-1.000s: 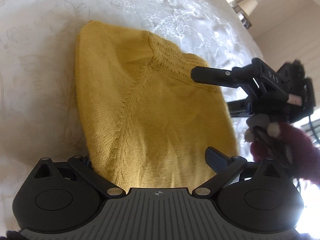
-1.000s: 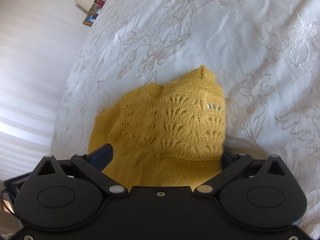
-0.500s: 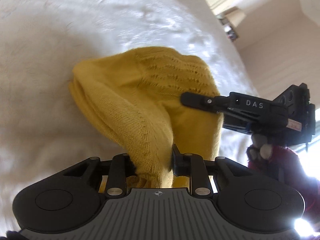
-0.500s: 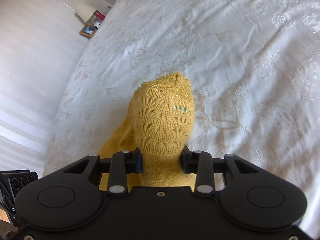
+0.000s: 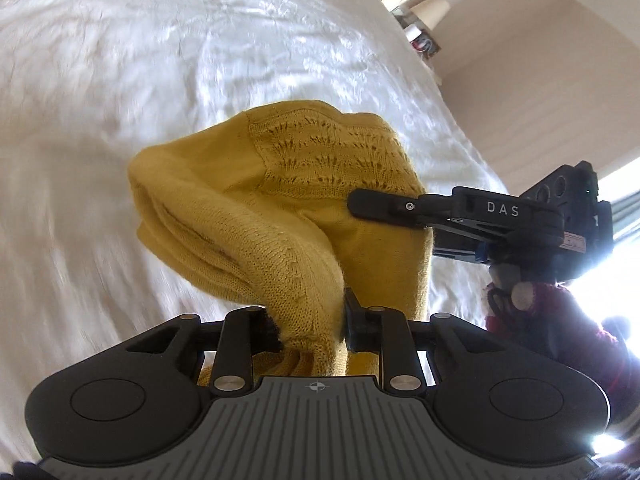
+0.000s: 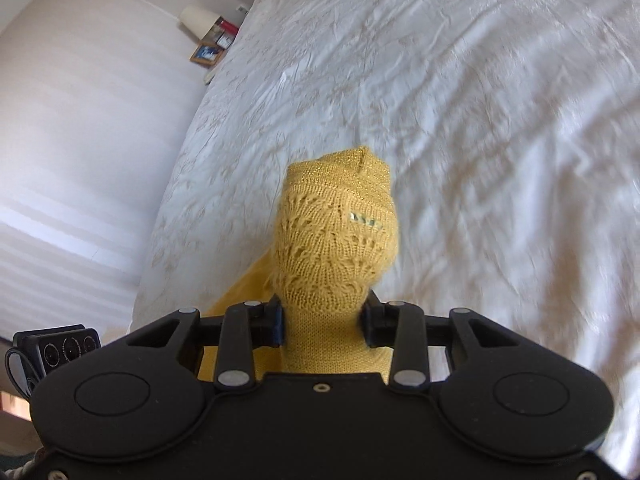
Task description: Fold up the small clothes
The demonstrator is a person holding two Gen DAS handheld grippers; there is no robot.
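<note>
A mustard-yellow knitted sweater, with a lacy openwork band, is bunched and hanging above the white embroidered bedspread. The left gripper is clamped on a plain knit fold; the right gripper is pinched on the lacy part.

A bed fills most of both views, spread with a white cover embroidered in pale floral lines and lightly creased; in the right wrist view a striped wall takes the left side, with a lamp and a framed picture at upper left; in the left wrist view a beige wall stands at upper right; bright window light glares at the right edge.
</note>
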